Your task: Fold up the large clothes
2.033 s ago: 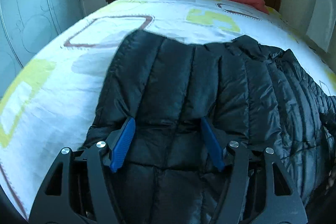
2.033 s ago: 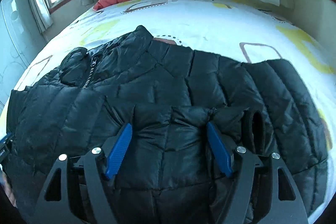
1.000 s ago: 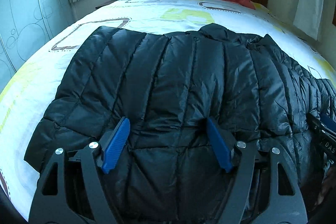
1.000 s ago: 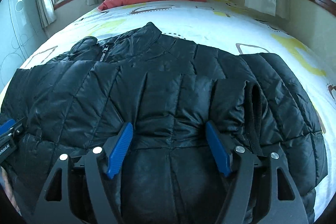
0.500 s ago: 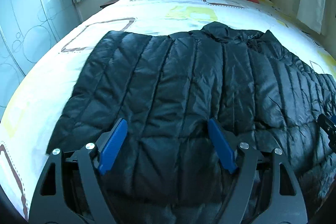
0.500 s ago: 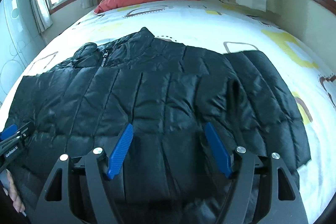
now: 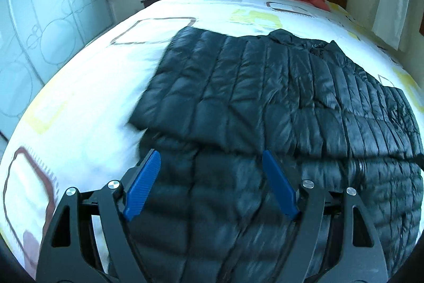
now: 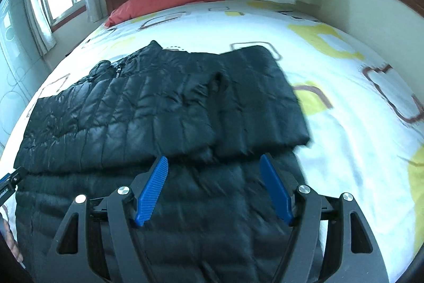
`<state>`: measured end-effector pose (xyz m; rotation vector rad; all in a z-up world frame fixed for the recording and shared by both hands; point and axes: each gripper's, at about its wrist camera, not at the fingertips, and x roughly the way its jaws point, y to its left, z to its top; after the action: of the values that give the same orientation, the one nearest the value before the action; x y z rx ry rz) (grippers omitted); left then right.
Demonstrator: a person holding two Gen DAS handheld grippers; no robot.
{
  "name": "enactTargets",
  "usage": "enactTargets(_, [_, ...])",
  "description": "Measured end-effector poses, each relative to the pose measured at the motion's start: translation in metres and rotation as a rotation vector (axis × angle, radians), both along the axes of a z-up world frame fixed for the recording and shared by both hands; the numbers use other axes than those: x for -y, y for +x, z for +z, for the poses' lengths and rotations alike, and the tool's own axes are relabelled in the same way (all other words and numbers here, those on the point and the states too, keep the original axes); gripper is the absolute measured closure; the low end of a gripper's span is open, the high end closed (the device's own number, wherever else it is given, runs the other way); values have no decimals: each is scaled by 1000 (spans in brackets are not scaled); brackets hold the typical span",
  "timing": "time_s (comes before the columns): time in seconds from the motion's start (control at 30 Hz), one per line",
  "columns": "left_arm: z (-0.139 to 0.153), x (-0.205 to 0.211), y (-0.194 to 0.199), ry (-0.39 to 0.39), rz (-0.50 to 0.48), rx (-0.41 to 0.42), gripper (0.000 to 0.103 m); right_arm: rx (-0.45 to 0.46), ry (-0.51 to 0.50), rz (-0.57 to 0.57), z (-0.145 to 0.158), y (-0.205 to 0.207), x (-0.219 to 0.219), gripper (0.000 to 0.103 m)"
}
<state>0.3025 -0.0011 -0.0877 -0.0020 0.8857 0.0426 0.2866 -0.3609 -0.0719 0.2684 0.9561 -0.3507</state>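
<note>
Left wrist view: black quilted puffer jacket (image 7: 265,102) is lying folded over itself; left gripper (image 7: 210,184) and right gripper (image 8: 213,187) are gaping wide, holding nothing.

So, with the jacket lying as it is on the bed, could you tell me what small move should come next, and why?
Probably lower both open grippers, left gripper and right gripper, onto the near edge of the black puffer jacket and grip it. The folded upper layer ends just ahead of the fingertips, a band of jacket lies uncovered nearest the camera, and neither gripper holds anything.
</note>
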Motion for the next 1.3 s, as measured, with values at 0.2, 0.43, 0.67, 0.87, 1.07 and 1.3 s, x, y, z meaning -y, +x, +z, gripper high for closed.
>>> enactTargets(0.2, [6, -37, -68, -32, 39, -2, 21, -9, 29, -10, 3, -72, 6, 32])
enactTargets(0.43, [-8, -93, -155, -146, 87, -25, 20, -29, 110, -71, -9, -167, 20, 32])
enactTargets(0.67, [-30, -141, -224, -362, 186, -71, 20, -32, 207, -127, -18, -230, 34, 32])
enactTargets(0.87, [-48, -157, -262, -589, 251, -100, 19, -9, 337, -159, -24, -267, 38, 32])
enactTargets(1.07, [-53, -156, -279, -787, 236, -105, 19, 36, 455, -129, -25, -291, 19, 32])
enactTargets(1.3, [-56, -147, -282, -841, 209, -108, 19, 93, 643, -87, -28, -293, 0, 30])
